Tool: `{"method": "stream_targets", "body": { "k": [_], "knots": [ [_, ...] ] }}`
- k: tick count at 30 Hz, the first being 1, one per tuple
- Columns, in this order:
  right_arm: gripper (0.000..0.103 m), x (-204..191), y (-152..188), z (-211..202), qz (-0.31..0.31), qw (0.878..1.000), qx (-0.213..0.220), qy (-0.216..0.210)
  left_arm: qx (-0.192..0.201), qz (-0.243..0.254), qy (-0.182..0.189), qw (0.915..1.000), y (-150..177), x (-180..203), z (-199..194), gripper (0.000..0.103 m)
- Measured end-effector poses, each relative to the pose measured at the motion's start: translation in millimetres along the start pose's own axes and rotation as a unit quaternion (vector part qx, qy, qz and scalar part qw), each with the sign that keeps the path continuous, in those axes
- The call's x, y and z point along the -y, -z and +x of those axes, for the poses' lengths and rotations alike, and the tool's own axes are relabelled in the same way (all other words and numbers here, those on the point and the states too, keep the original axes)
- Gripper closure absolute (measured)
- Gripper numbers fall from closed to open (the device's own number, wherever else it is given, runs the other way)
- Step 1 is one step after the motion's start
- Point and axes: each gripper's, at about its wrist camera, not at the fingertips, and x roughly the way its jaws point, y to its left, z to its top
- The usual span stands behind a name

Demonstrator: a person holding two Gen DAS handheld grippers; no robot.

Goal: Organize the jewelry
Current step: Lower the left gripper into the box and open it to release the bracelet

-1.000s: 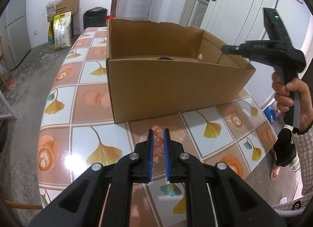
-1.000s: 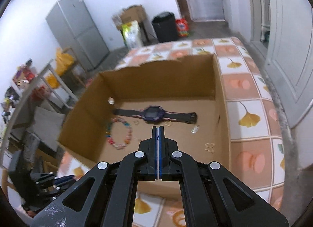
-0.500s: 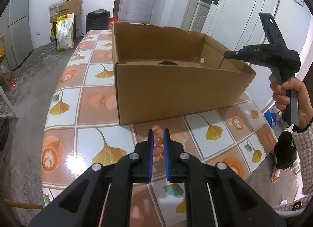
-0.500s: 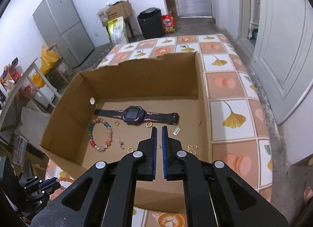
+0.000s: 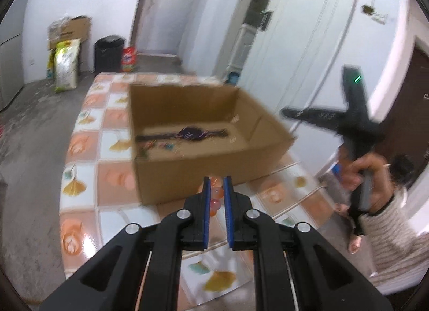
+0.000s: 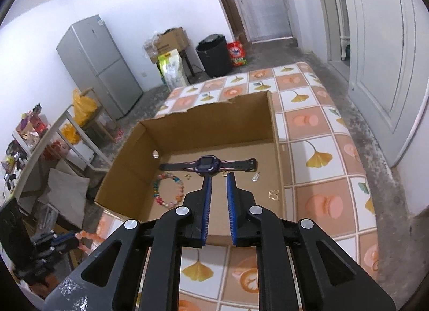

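The left gripper [image 5: 216, 182] is holding a pink bead bracelet [image 5: 216, 196], its fingers [image 5: 206, 198] nearly closed on the beads, lifted over the tiled desk [image 5: 107, 177] at the cardboard box's [image 5: 187, 177] near wall. Inside the box, a multicoloured bracelet [image 6: 167, 190] is lying at 9 o'clock of the purple watch [image 6: 207, 163]. The right gripper [image 6: 218, 177] is hovering above the box, its fingers having just been opening slightly, with nothing between them. Gold earrings [image 6: 273, 194] are lying at 4 o'clock of the watch.
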Motion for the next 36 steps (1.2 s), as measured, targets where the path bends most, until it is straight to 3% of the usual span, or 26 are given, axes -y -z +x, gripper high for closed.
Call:
{"method": "stream_targets", "body": {
  "k": [5, 11, 16, 18, 24, 30, 36],
  "knots": [
    [0.088, 2.3, 5.0, -9.4, 0.011, 1.0, 0.018, -0.016, 0.013, 0.018, 0.055, 0.9983, -40.4, 16.4, -3.1, 0.094],
    [0.088, 13.3, 6.0, -18.5, 0.021, 0.999, 0.037, -0.024, 0.0, 0.013, 0.105, 0.9944, -93.2, 21.5, 35.2, 0.094],
    [0.088, 29.2, 6.0, -19.0, 0.032, 0.998, 0.042, -0.025, -0.06, 0.004, 0.084, 0.9946, -118.2, 16.9, 106.7, 0.094],
    [0.088, 36.2, 7.3, -18.0, 0.038, 0.998, 0.042, -0.023, -0.09, 0.002, 0.058, 0.9943, -120.6, 14.3, 132.8, 0.094],
    [0.088, 56.7, 12.5, -17.6, 0.066, 0.997, 0.043, -0.025, -0.191, 0.003, 0.004, 0.9816, -115.7, 4.8, 216.0, 0.094],
    [0.087, 69.5, 14.7, -19.6, 0.081, 0.995, 0.047, -0.025, -0.255, -0.043, 0.015, 0.9658, -107.9, -7.5, 262.5, 0.094],
    [0.086, 76.6, 16.3, -19.9, 0.09, 0.995, 0.045, -0.025, -0.285, -0.075, 0.038, 0.9549, -100.3, -9.1, 274.9, 0.094]
  ]
}}
